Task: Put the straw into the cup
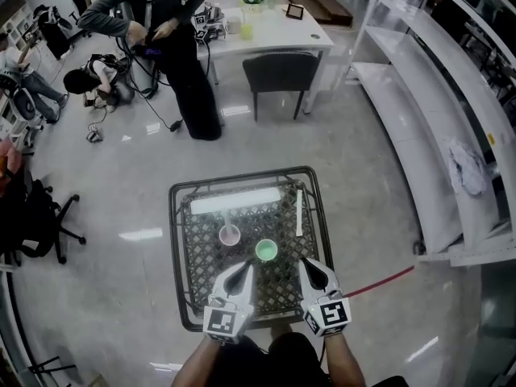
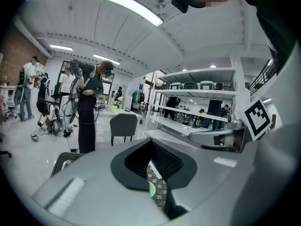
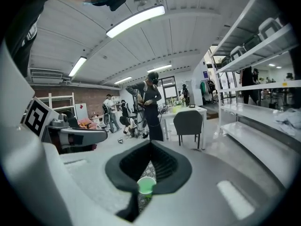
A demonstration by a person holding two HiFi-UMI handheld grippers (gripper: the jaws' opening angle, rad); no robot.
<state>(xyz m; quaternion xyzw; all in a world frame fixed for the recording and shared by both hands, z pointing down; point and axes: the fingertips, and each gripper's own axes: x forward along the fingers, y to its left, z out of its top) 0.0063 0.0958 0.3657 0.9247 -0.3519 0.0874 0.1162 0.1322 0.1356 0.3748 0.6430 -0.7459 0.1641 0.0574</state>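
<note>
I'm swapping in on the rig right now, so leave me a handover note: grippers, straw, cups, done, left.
Left gripper: shut, empty, over the near edge of the table.
Right gripper: shut, empty, likewise.
Straw: lying flat on the table's right side, in neither gripper.
Green cup and pink cup: upright mid-table, no straw in either.
Done: nothing yet.
Left: grasp the straw and put it into a cup.

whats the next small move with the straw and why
Probably open the right gripper and ease it toward the straw: its jaws are shut and empty, and the straw lies flat on the table just ahead of it.
</note>
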